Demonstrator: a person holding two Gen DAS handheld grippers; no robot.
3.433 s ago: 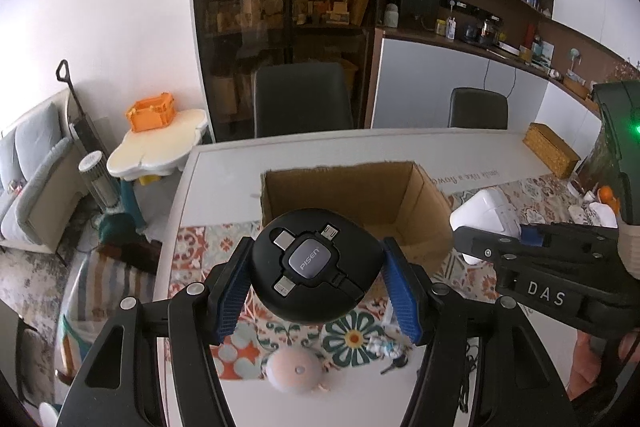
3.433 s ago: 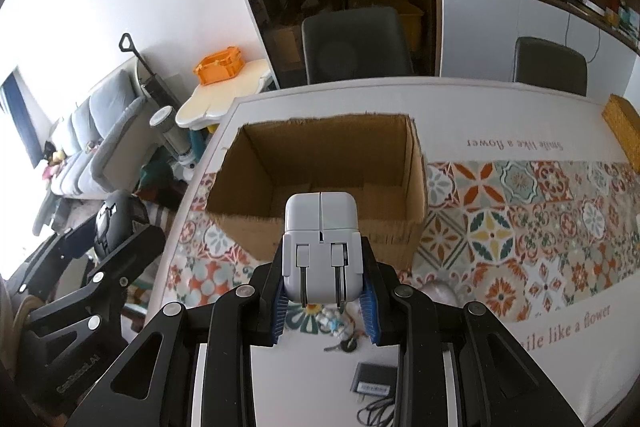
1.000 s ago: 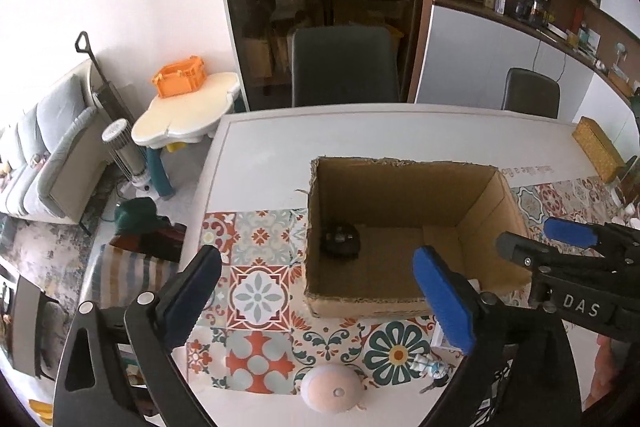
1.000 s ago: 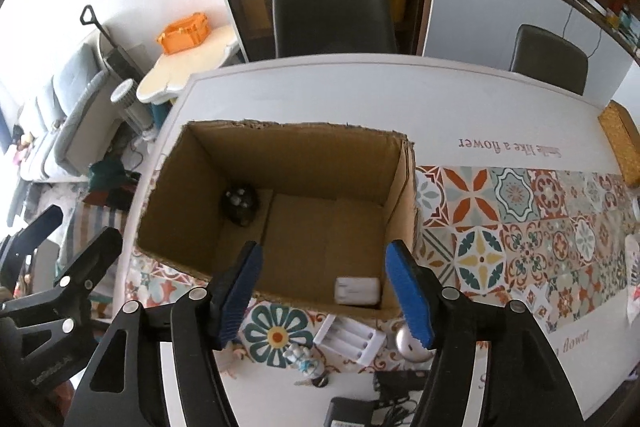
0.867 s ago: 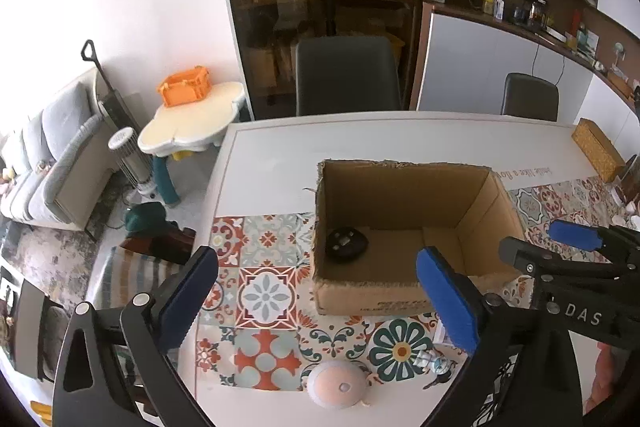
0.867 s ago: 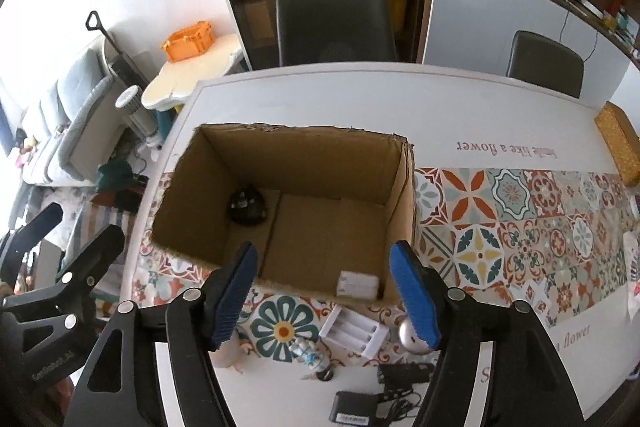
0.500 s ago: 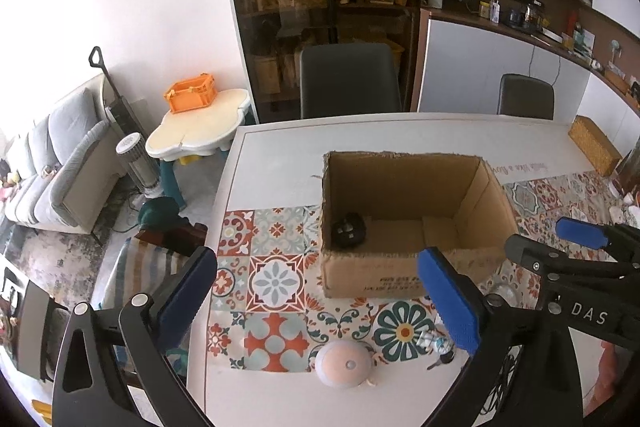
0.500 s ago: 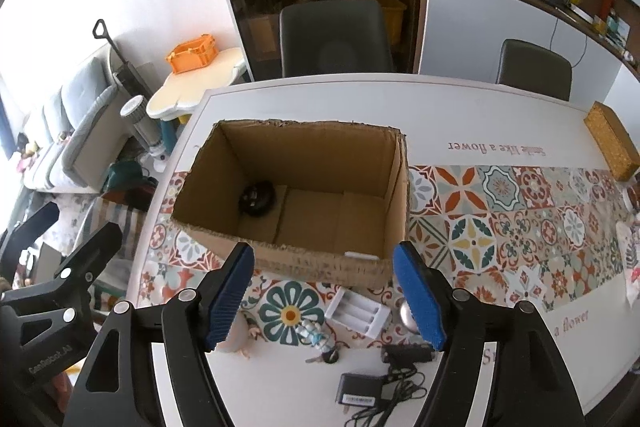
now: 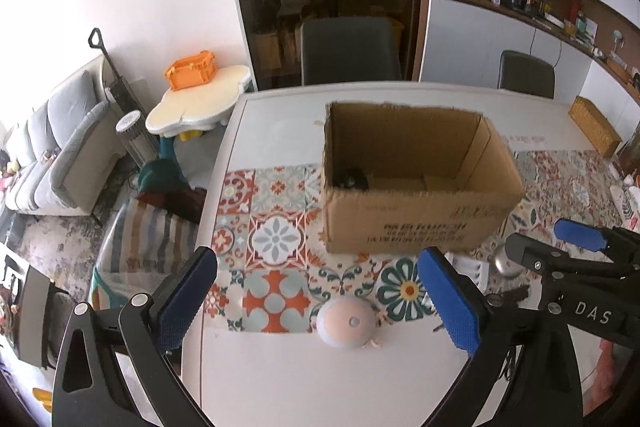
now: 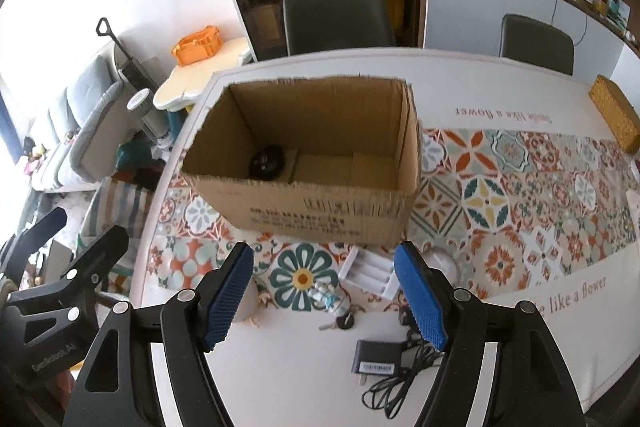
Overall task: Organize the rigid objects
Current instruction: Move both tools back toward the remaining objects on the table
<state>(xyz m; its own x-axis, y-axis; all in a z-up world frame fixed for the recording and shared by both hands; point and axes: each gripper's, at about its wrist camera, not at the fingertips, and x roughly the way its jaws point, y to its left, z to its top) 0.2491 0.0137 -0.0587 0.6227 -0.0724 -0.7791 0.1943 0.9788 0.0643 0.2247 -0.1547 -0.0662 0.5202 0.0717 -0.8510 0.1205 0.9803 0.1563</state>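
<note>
Both claws hung empty over the tabletop [image 9: 280, 367]. The left claw [image 9: 320, 303] was spread wide, nothing between its blue pads, with the round pinkish gadget [image 9: 347, 323] sitting on the tabletop below the gap. The right claw [image 10: 325, 301] had just been opening too, jaws apart and gripping nothing; beneath it lay a white battery tray [image 10: 370, 273], a small figurine with keys [image 10: 332, 301] and a black adapter with its cable [image 10: 378, 357]. Beyond them stood the cardboard box [image 10: 320, 215], open-topped, on the patterned tile runner [image 10: 520, 187]. Inside, the black round charger [image 10: 267, 161] rested in the box's left corner, near its far wall.
</note>
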